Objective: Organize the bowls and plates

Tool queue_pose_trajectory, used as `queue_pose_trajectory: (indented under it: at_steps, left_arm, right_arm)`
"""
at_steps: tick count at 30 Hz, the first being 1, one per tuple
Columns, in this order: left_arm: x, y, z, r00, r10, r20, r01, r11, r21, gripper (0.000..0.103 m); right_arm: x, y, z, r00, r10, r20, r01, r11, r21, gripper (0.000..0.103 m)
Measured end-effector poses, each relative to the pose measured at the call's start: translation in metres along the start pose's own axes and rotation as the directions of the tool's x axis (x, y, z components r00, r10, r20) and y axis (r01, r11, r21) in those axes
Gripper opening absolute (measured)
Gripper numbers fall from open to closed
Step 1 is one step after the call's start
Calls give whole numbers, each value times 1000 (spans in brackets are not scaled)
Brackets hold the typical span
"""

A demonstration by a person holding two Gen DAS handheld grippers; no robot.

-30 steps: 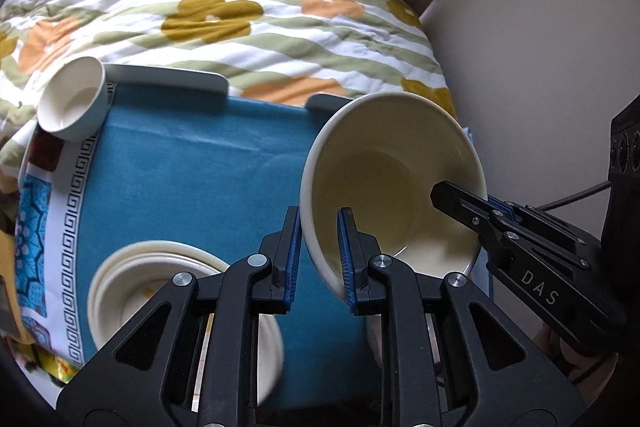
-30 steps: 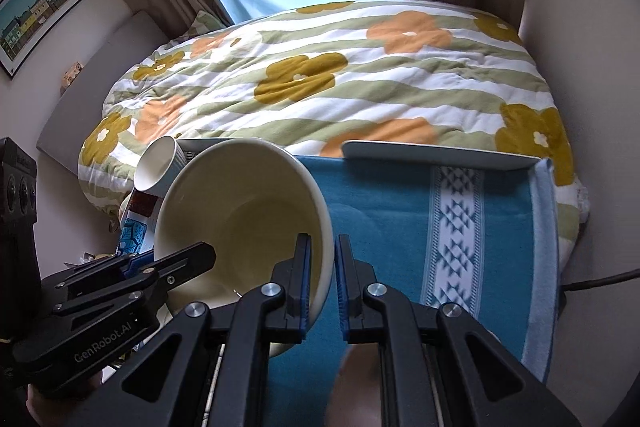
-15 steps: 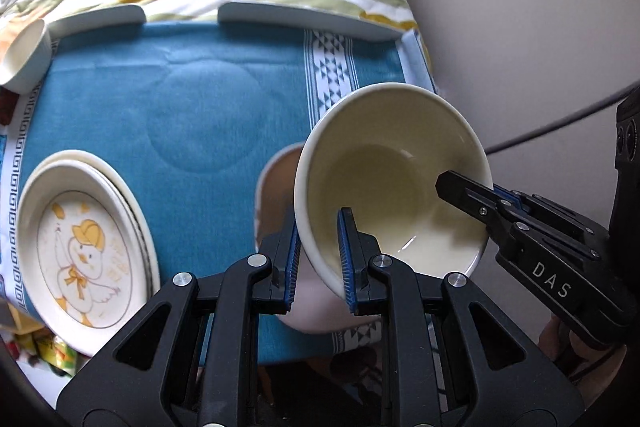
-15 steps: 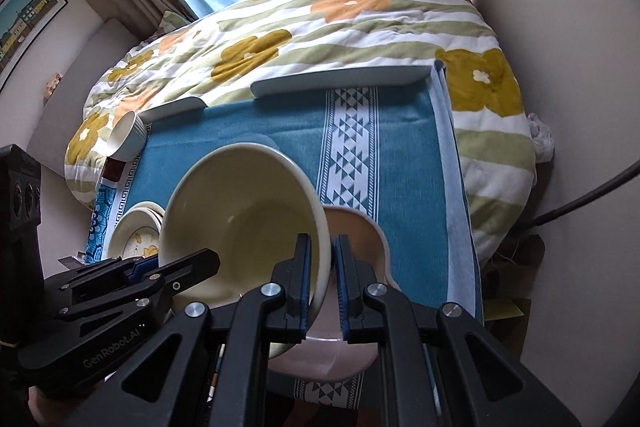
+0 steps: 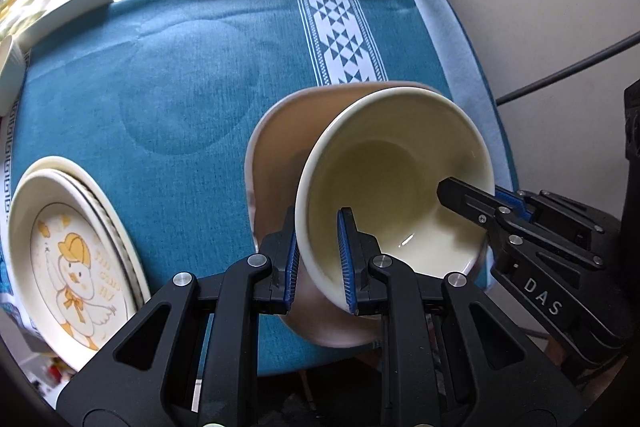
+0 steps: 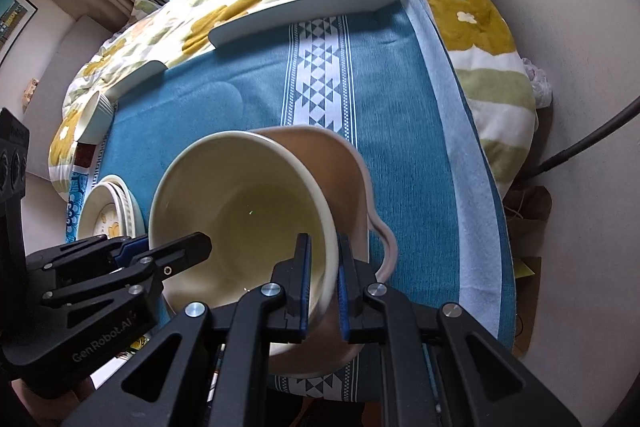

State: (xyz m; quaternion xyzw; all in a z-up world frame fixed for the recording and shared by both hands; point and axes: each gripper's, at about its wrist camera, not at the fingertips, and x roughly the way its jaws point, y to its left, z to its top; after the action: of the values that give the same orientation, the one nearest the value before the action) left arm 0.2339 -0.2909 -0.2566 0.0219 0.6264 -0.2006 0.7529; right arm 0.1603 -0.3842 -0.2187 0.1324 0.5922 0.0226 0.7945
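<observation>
Both claws, left claw [image 5: 318, 259] and right claw [image 6: 323, 287], clenched on rim of glossy cream ceramic bowl [image 5: 394, 183], poised over pink ceramic bowl [image 5: 276, 147]; nesting unfinished. Duck-print plates [image 5: 68, 259] stacked at 8 o'clock.

The left gripper [image 5: 318, 259] fills the lower middle of its own view, pointing steeply downward, its blue-padded jaws clamped on a rim of the cream bowl [image 5: 400, 187]. The right gripper [image 6: 323, 283] sits at the lower centre of its view, angled down likewise, pinching the opposite rim. Each gripper appears in the other's view, entering from the lower side edge.
</observation>
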Motion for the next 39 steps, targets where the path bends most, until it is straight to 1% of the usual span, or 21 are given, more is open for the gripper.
queue_pose_trajectory:
  at_steps: [12,18,27,30,34,39]
  left_arm:
    - [19,4,6,999,10,-45,-9,1000,16,16]
    - [20,2,5,998,29,-58,-27,999,35,16]
    - [20,-1,6,996,57,-62,-54,998,43,16]
    - [20,-6,5,995,90,-52,-87,994,67,16]
    - [20,-14,1,987,157,-28,-153,981,117,16]
    - [20,-16,-1,985,168,-25,-164,978,130,16]
  right_arm:
    - [15,0,-1,999,-18,-47,19,1000,9,11]
    - [16,0,0,998,-23,-60,24,1000,12,11]
    - [15,-3,0,997,-6,-74,8,1000,29,11]
    - [14,-3,0,997,-2,-77,5,999,34,11]
    - [13,0,0,996,-15,-88,17,1000,17,11]
    - [10,0,-1,996,-19,-88,20,1000,10,11]
